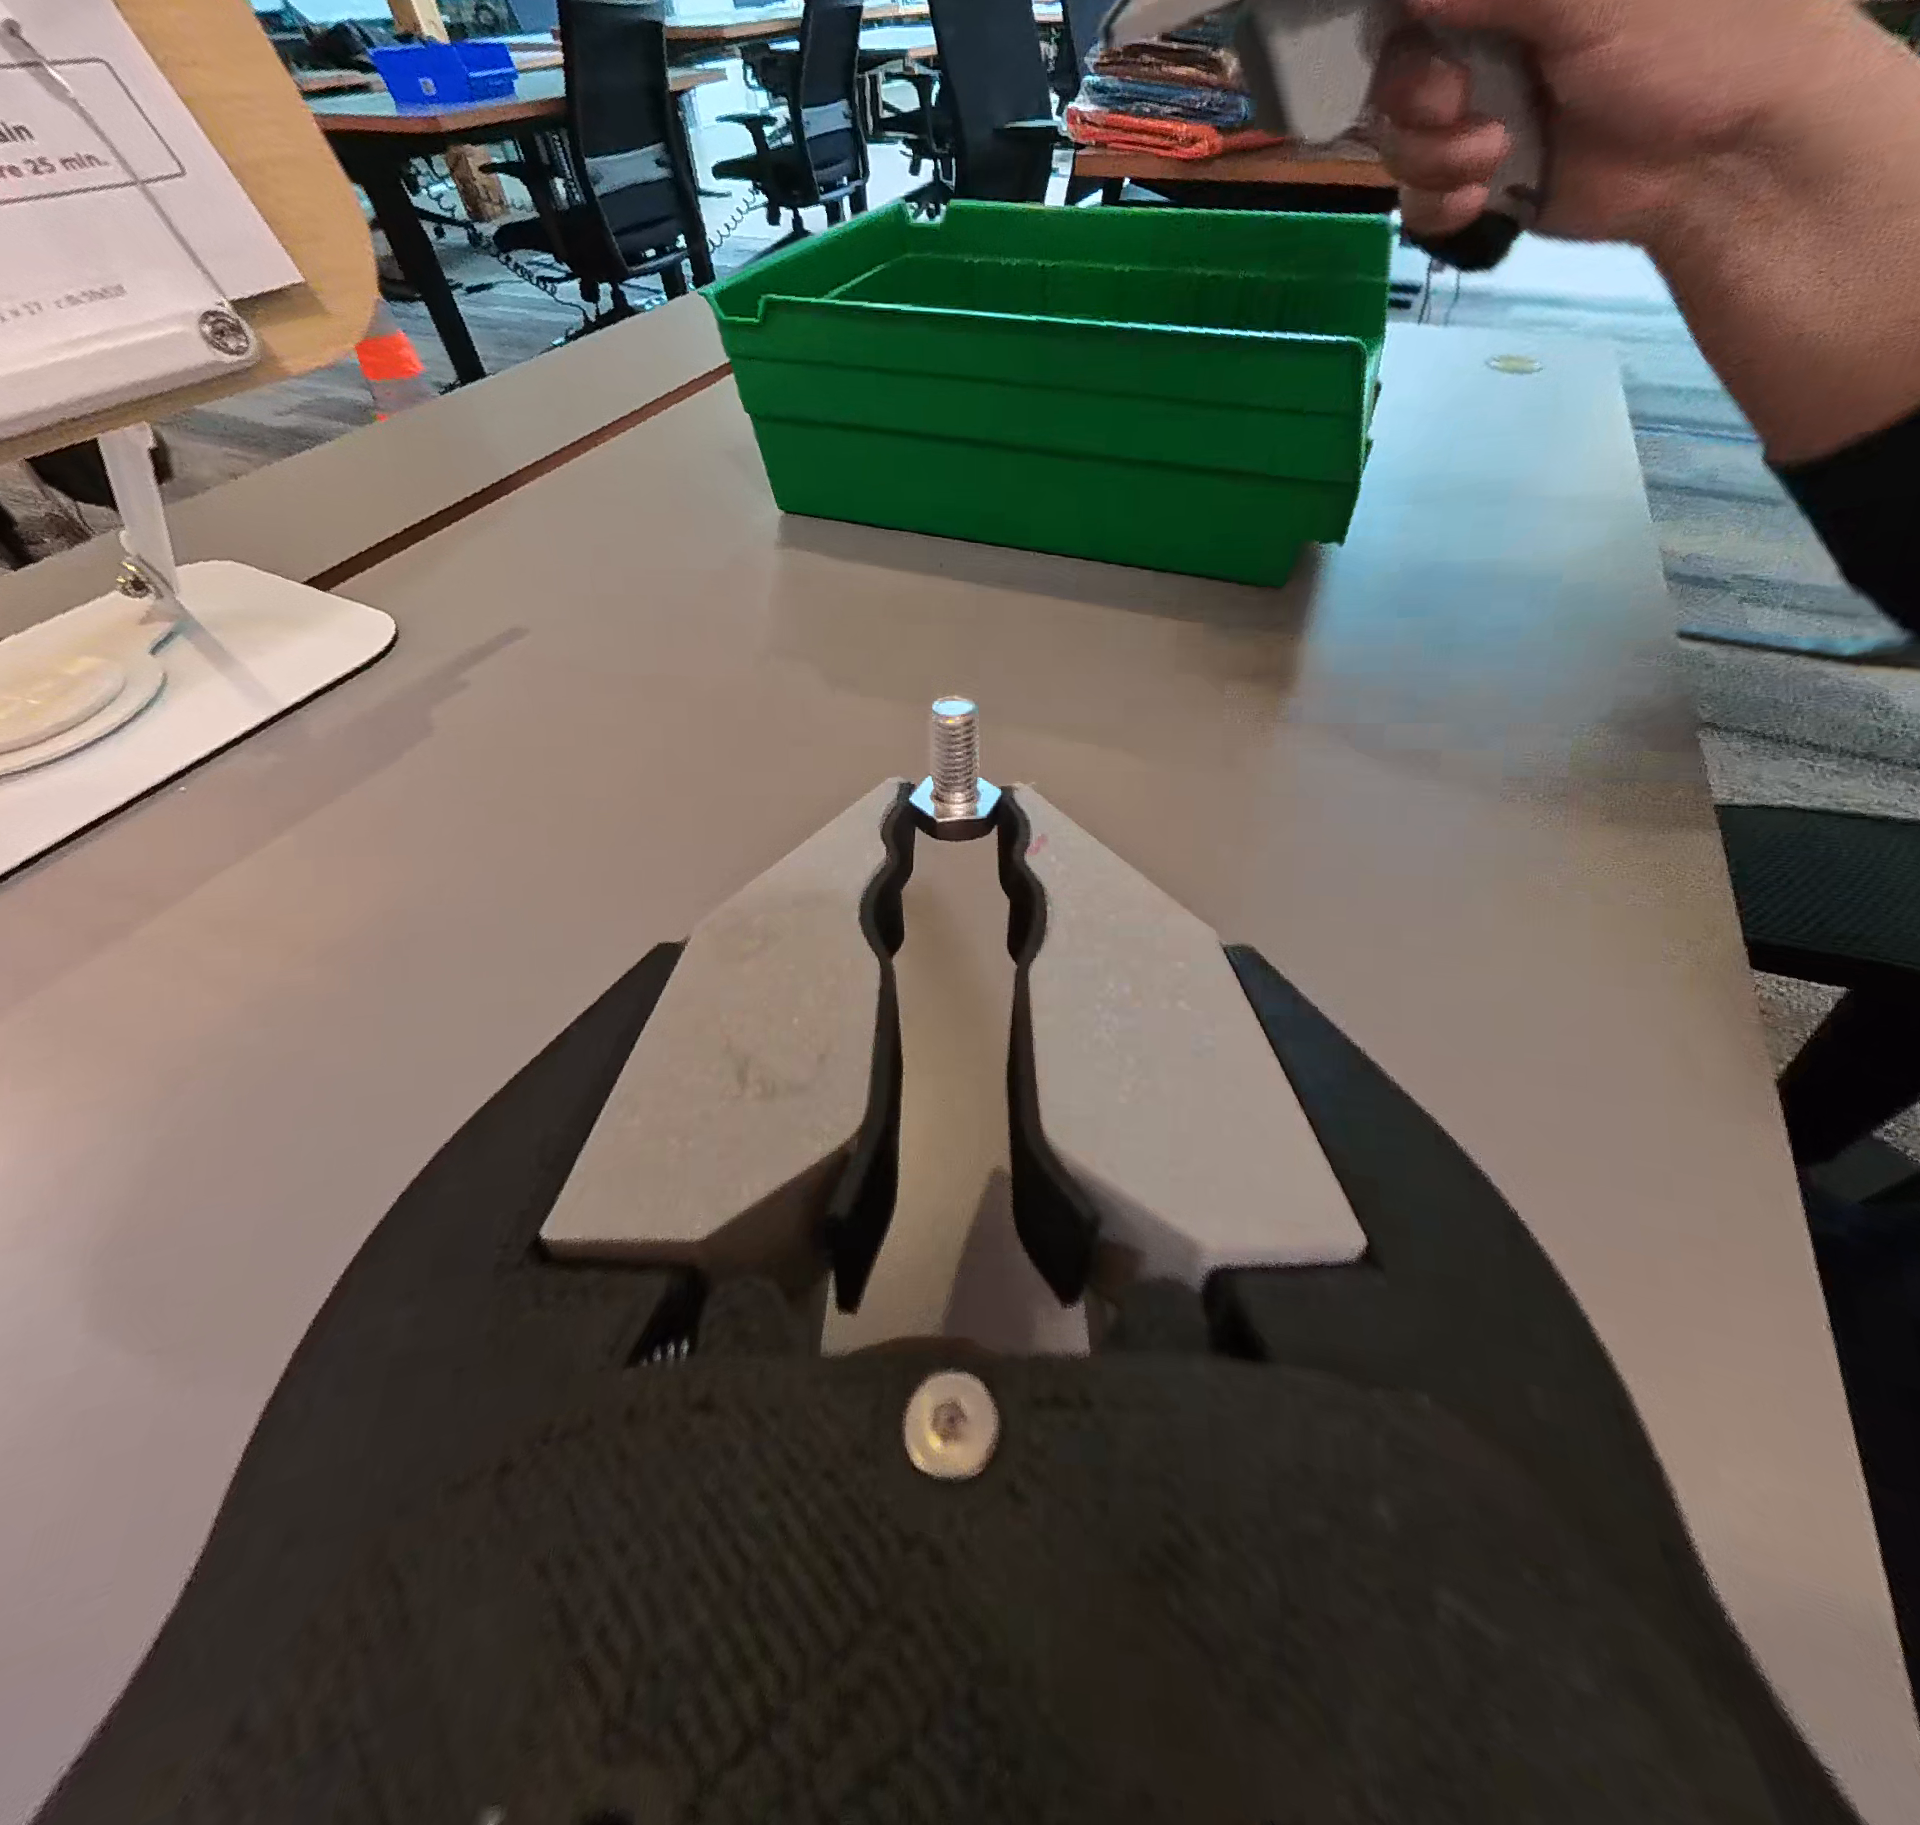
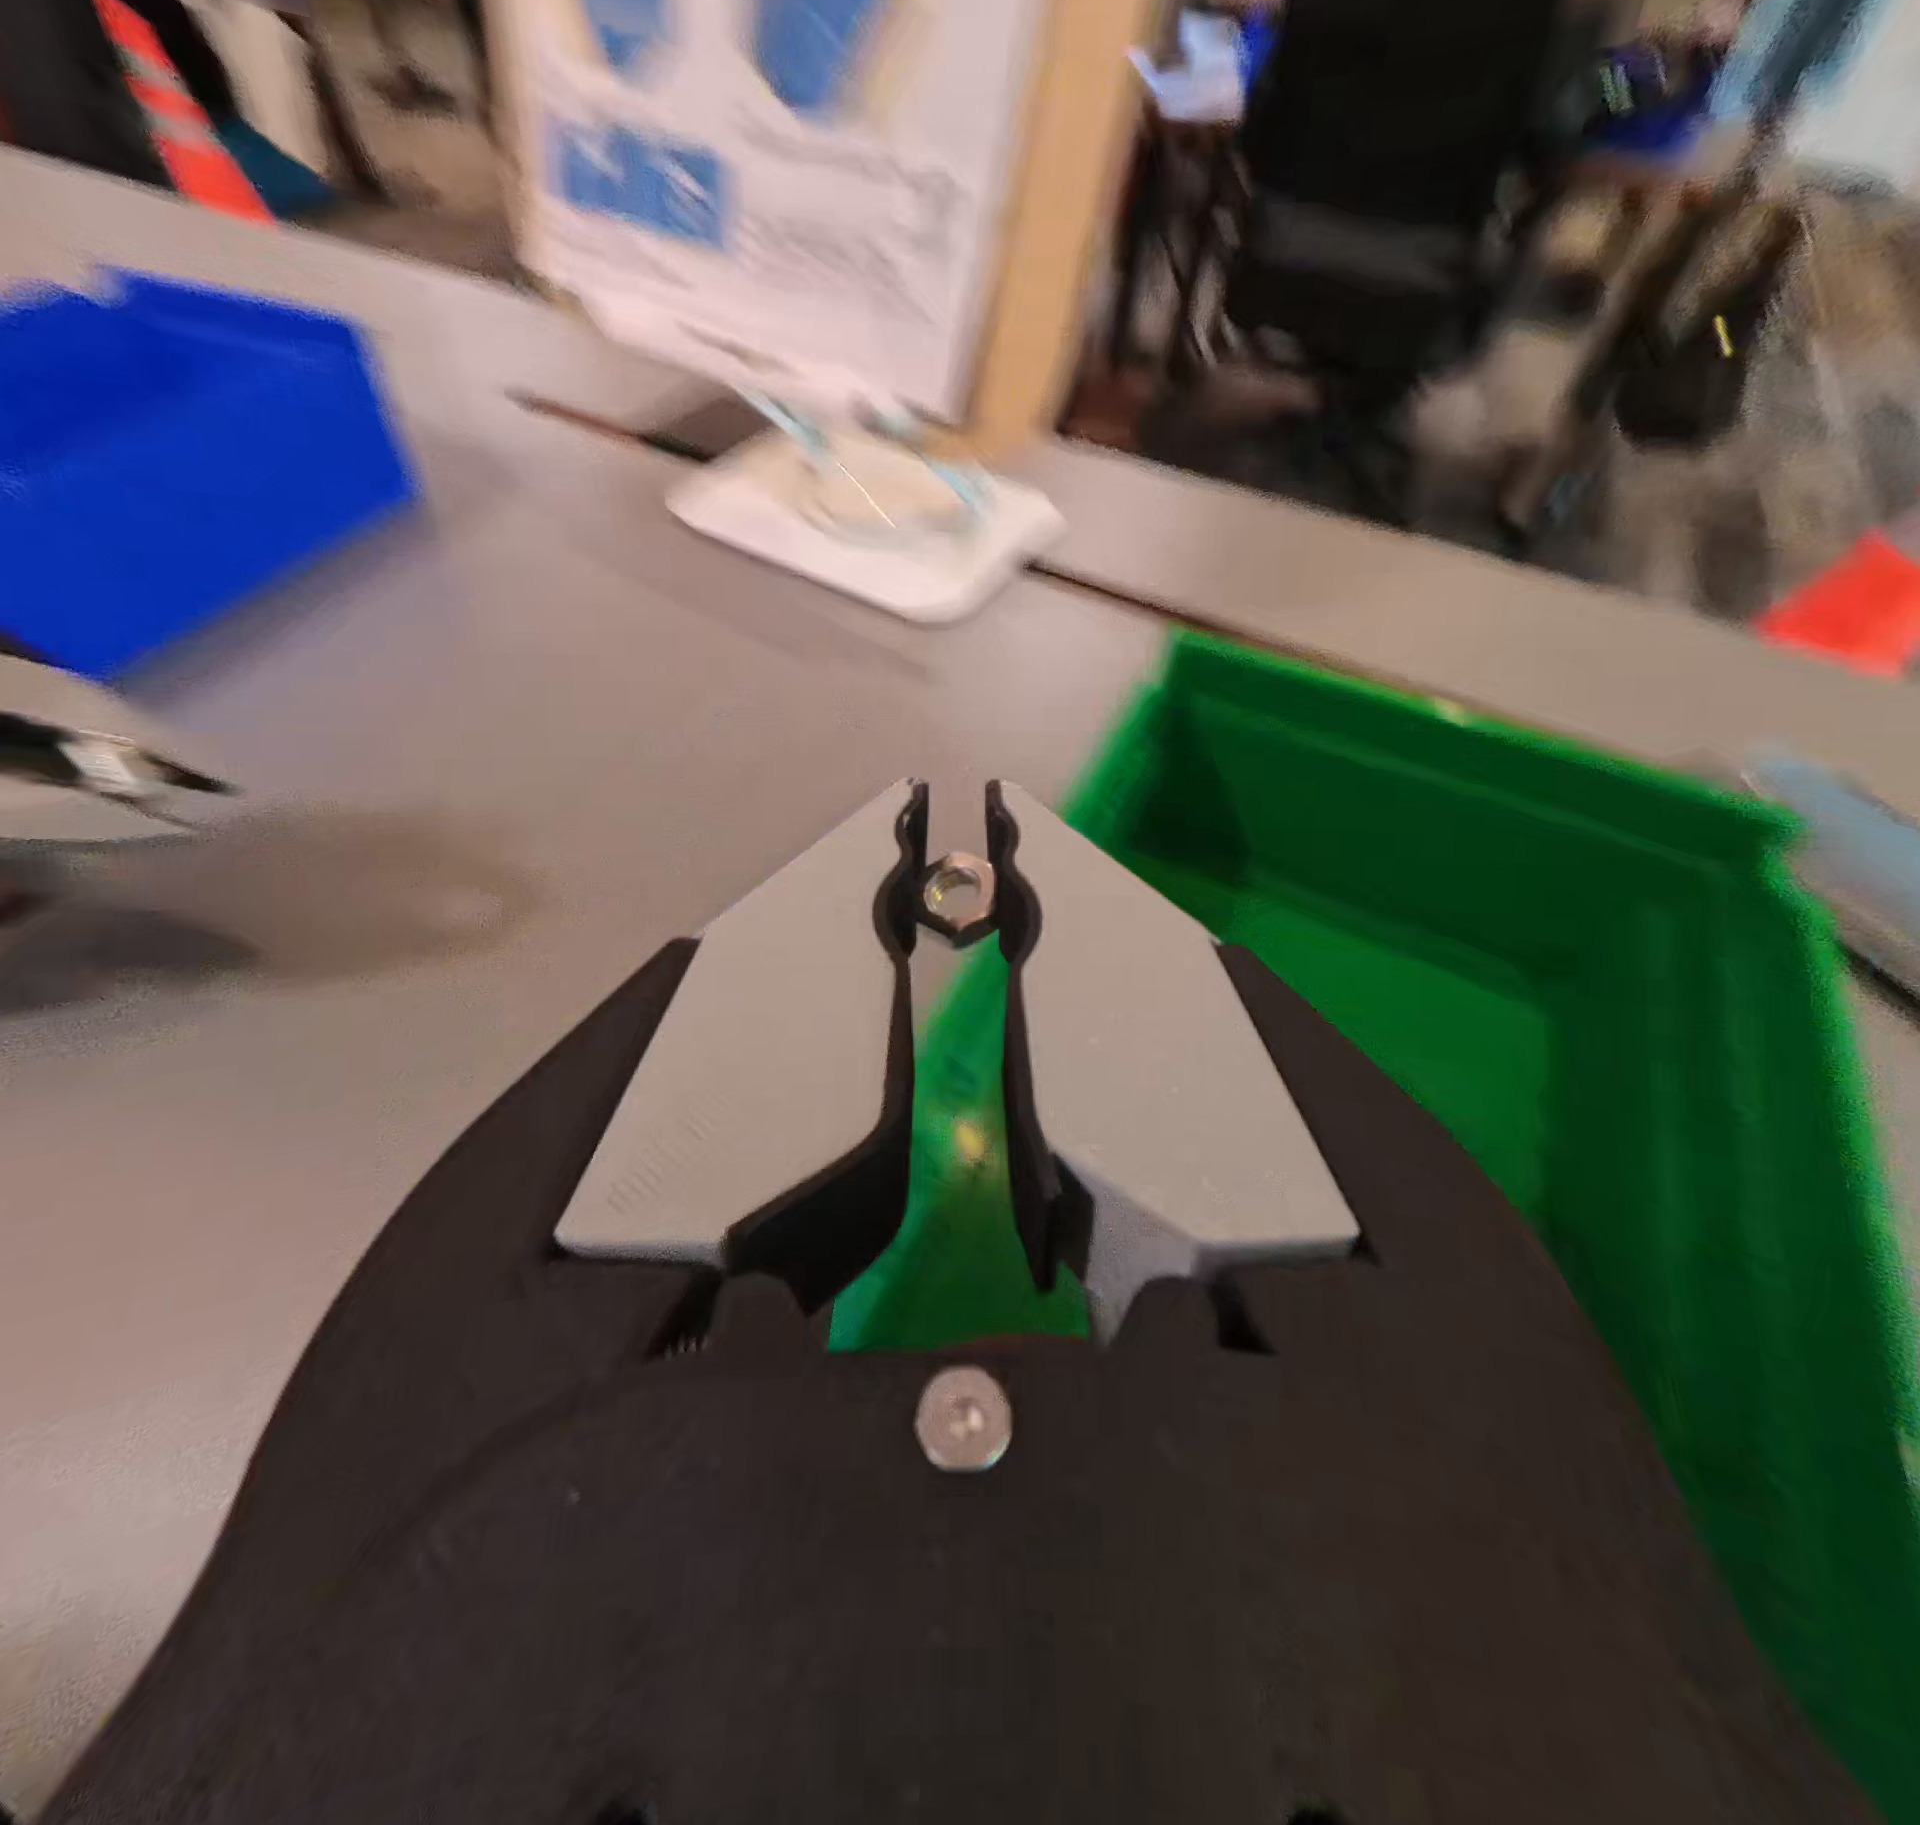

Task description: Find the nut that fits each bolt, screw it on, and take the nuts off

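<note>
Left gripper (image 1: pixel 954 807): its wavy black pads pinched the hexagonal head of a shiny threaded steel bolt (image 1: pixel 952 773), shank upright, at 12 o'clock over the smooth grey table (image 1: pixel 520 840).
Right gripper (image 2: pixel 958 845): clamped a small silvery hex nut (image 2: pixel 957 890) in a pad notch.
Green ribbed plastic bin (image 2: pixel 1455 944): at 3 o'clock of the nut.
Blue bin (image 2: pixel 187 445): at 10 o'clock, blurred.

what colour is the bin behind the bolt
Green bin; clearest in the left wrist view, beyond the bolt.
</note>
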`<state>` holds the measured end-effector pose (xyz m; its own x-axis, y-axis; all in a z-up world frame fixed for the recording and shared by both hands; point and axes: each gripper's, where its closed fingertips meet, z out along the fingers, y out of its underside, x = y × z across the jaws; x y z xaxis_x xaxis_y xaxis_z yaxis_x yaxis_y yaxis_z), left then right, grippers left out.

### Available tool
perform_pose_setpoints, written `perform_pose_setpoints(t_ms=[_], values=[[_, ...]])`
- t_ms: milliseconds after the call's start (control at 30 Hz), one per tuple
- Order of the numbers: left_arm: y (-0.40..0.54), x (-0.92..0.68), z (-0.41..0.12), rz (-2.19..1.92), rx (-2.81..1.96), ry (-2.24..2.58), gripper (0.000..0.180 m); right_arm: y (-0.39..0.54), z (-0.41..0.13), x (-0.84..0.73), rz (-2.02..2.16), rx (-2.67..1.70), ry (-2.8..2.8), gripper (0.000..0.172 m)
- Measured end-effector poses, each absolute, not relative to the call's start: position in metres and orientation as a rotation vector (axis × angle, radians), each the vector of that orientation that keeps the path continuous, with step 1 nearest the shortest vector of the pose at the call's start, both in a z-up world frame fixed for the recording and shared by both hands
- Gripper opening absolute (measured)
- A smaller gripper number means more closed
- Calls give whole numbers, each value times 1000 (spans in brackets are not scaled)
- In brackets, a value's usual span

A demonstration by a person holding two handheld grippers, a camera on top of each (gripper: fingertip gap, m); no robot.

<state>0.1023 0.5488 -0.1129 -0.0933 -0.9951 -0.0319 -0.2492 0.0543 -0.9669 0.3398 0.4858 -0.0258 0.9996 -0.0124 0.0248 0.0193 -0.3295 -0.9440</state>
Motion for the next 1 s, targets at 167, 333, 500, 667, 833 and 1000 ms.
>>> perform_pose_setpoints(t_ms=[167,333,500,667,833,1000], values=[[542,106,-120,-1080,-1302,1527,13,490,-121,431,-4,-2290,180,8],[541,106,-124,-1079,-1288,1542,14,507,-175,450,40,-2443,245,21],[542,107,-126,-1124,-1312,1540,14,502,-126,440,-42,-2286,217,30],[537,110,-128,-1117,-1298,1558,13,479,-46,304,139,-2036,-129,29],[524,112,-126,-1106,-1241,1595,13,476,-49,136,385,-1930,-506,25],[519,111,-126,-1078,-1216,1605,14,519,-95,98,450,-1961,-453,29]])
